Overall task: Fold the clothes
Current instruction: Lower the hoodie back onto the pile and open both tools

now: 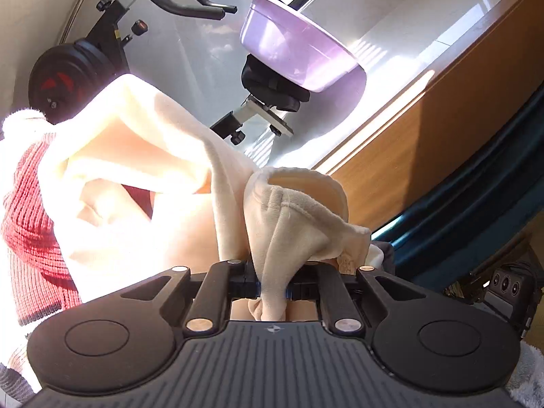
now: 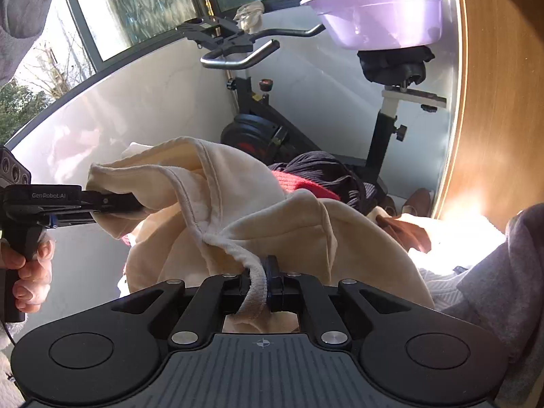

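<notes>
I have the cream plush fleece garment (image 2: 238, 204) pinched at two points and hanging between my tools. My left gripper (image 1: 272, 285) is clamped narrow on a bunched hem edge, the cloth pushed through between its jaws. My right gripper (image 2: 260, 287) is likewise nearly closed on a stitched, towel-textured hem. In the right wrist view the left gripper (image 2: 102, 204) sits off to the side, biting another corner, with a hand (image 2: 30, 272) on its grip.

The garment droops over a heap of other clothes, a red ribbed knit sweater (image 1: 30, 224) among them. Behind stand a black exercise bike (image 2: 258, 129) and a lilac plastic basin (image 2: 377, 13) perched on its saddle.

I judge this the spreading step: the piece is lifted but rumpled, not yet flat. Next I need to pull the two held points apart to tension the hem, then lay it on a clear surface before any fold.
</notes>
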A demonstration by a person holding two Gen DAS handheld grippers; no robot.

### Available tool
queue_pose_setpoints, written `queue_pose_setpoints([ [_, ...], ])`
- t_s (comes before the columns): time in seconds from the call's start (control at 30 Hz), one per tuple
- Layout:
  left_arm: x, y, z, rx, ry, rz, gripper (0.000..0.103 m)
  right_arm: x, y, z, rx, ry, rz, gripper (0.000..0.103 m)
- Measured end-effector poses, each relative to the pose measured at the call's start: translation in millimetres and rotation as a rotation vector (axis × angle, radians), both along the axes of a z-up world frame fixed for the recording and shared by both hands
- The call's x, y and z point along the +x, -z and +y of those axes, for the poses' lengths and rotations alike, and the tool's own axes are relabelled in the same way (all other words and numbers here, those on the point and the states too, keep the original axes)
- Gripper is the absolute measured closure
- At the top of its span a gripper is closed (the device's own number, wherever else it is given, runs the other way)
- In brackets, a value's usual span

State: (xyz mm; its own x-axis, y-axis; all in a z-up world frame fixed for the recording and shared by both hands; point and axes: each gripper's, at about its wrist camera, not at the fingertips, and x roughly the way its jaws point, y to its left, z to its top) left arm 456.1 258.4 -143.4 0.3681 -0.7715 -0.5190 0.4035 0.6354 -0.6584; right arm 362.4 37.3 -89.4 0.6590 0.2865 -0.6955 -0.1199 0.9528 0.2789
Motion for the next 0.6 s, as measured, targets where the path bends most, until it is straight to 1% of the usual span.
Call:
queue_pose_setpoints([
  [0.1,-7,9,7,0.003,0.02,0.03,0.09,-9,9,5,-0.012,-0.026,0.019,0.088],
  [0.2,-6,6,14,0.03,0.055,0.018,0.09,-15,17,0,-0.023,0.013,0.051,0.084],
  [0.3,-8,3,15,0.086,0.108,-0.021,0.09,-18,26,-7,-0.016,0.069,0.067,0.084],
  [0.4,-13,-2,18,0.102,0.128,-0.037,0.09,-20,30,-11,0.013,0.114,0.065,0.085],
  [0.5,-20,-8,21,0.108,0.159,-0.022,0.09,-24,26,-10,0.02,0.131,0.028,0.085],
  [0.6,-18,7,30,0.129,0.142,0.039,0.09,-23,25,-12,0.024,0.142,0.036,0.085],
])
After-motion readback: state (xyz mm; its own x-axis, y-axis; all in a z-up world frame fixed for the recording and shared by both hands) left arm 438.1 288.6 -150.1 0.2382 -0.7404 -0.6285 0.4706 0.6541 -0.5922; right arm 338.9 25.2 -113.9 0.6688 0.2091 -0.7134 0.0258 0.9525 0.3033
